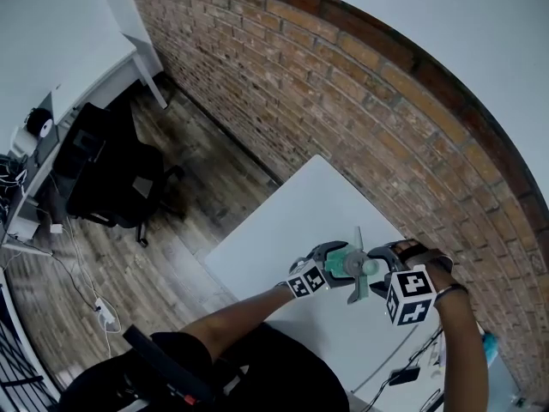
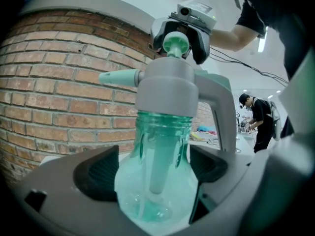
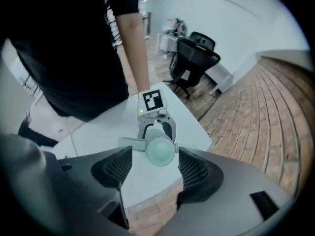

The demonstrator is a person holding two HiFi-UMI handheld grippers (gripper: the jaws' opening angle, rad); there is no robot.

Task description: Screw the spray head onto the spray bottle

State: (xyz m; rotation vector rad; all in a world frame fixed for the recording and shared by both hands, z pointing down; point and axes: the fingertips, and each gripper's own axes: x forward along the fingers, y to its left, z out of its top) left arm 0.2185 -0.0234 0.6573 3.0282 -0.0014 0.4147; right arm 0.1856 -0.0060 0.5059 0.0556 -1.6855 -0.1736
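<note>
Left gripper [image 2: 153,170] clamps the bulbous translucent-green plastic spray bottle [image 2: 147,203] at lower centre, smooth grey spray head [image 2: 167,90] on top, while right gripper [image 3: 155,162] keeps 2 ribbed pads [image 3: 118,167] apart above the round knob [image 3: 160,151].

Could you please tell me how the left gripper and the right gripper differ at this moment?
The left gripper is shut on the spray bottle, its fingers pressing the body; the right gripper is open above the spray head. The left gripper points roughly level at the bottle's side; the right gripper points down onto its top. Both are at the same bottle.
</note>
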